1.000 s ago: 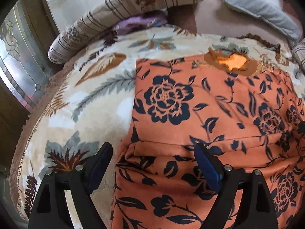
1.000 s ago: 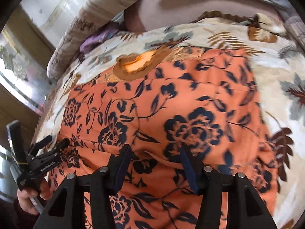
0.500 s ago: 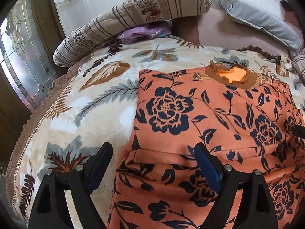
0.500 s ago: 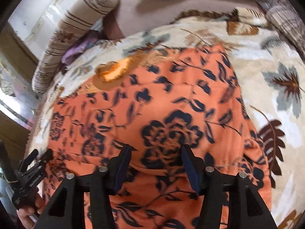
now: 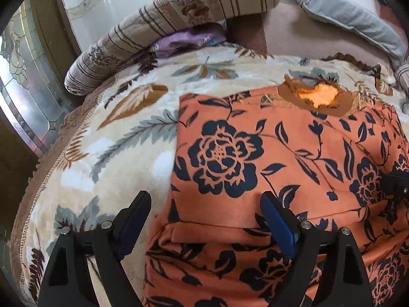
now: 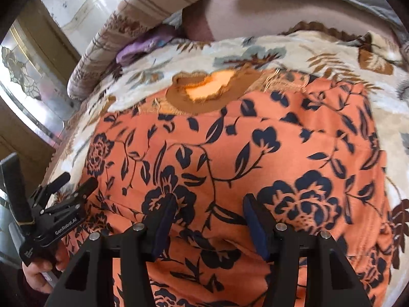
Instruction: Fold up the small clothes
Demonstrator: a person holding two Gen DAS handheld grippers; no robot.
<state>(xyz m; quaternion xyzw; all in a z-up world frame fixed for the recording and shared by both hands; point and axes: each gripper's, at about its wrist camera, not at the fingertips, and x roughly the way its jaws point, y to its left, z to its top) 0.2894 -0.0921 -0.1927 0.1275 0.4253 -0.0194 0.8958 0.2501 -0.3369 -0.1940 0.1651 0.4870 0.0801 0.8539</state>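
Orange floral garment [image 5: 294,158] lies spread on the leaf-patterned blanket [image 5: 107,138], its brown neckline [image 5: 317,97] toward the far edge, where a striped bolster [image 5: 163,25] and a grey pillow [image 5: 352,23] rest. A fold line crosses the cloth near the close edge. The left gripper [image 5: 204,220] is released, jaws wide apart above the garment's left edge, one finger over blanket, one over cloth. The right gripper [image 6: 209,220] is also released, both fingers above the cloth, grasping nothing.

An orange garment [image 5: 294,158] with dark navy flowers lies spread flat, brown neckline [image 6: 204,97] away, lower edge folded up.
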